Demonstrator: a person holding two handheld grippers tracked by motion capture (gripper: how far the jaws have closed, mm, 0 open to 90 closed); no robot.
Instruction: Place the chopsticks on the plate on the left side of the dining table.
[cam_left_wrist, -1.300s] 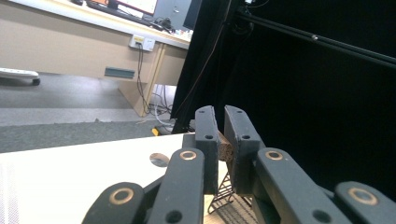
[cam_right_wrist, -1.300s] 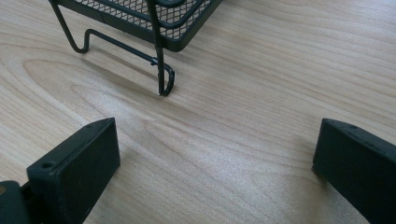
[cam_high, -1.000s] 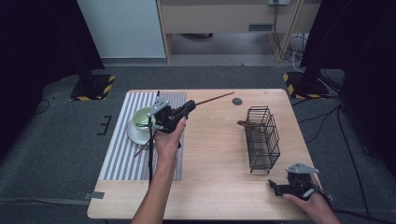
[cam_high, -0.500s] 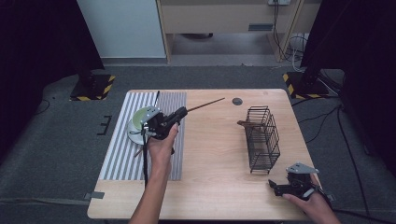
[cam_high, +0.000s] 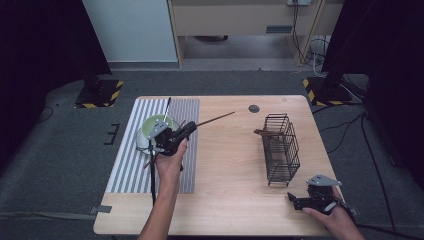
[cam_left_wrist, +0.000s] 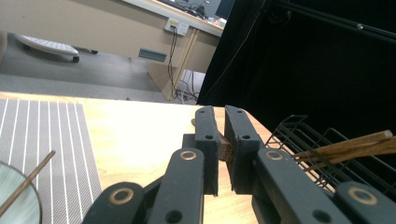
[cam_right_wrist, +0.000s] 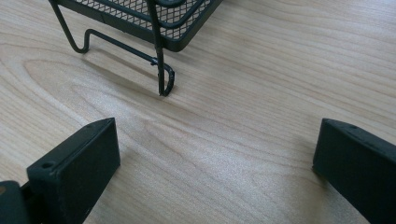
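Grippers: two, one in each of the person's hands, both over the table (cam_high: 235, 200).
Left gripper (cam_high: 187, 129): jaws closed tight on one thin brown stick (cam_high: 215, 119); from above the stick juts out past the jaws, up and to the right, towards the wire basket (cam_high: 281, 148).
Left gripper, own view: the two black jaws (cam_left_wrist: 219, 140) stand nearly together with a small brown piece pinched between them.
Left hand (cam_high: 170, 162): over the striped mat (cam_high: 125, 170), just beside the bowl.
Right gripper (cam_high: 300, 202): jaws wide apart with nothing between them, low by the near right corner of the table; in its own view bare wood lies between the two pads (cam_right_wrist: 74, 163).
Right hand (cam_high: 337, 220): at the table's near edge, well apart from the left one.
Sticks: one in the left gripper, one more leaning out of the bowl (cam_high: 156, 127), and a small brown bundle lying in the basket (cam_left_wrist: 350, 147); how many are in that bundle I cannot tell.
Bowl: one, pale green, on the far part of the mat.
Basket: one, black wire, on the right half of the table; its wire foot (cam_right_wrist: 161, 74) stands just ahead of the right gripper.
Mat: one, grey with white stripes, on the left side of the table.
Hole: one round dark grommet (cam_high: 254, 108) near the far edge.
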